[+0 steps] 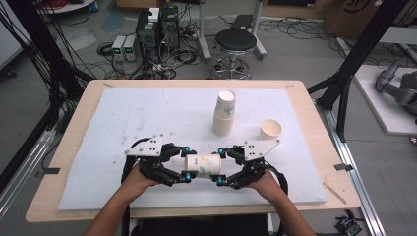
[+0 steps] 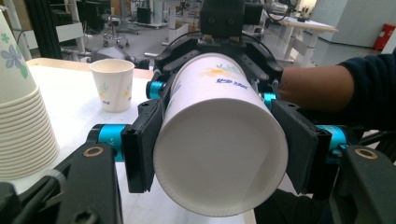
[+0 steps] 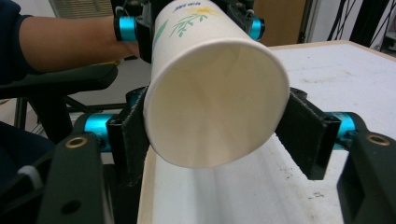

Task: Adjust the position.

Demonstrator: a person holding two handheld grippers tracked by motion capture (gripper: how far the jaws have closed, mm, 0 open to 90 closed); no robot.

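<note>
A white paper cup (image 1: 202, 165) with a floral print lies level in the air between my two grippers, near the front edge of the white mat (image 1: 147, 113). My left gripper (image 1: 187, 165) is shut on its closed base end (image 2: 219, 154), both pads pressing its sides. My right gripper (image 1: 220, 166) grips the open mouth end (image 3: 215, 116), and its pads (image 3: 303, 133) touch the rim on both sides. Farther back, a stack of nested paper cups (image 1: 224, 114) stands upside down. A single cup (image 1: 270, 129) stands upright to its right.
The wooden table (image 1: 314, 147) ends just beyond the mat on every side. Behind it on the floor are a black stool (image 1: 235, 42), computer boxes (image 1: 157, 27) and loose cables. Black frame posts (image 1: 351, 64) rise at both sides.
</note>
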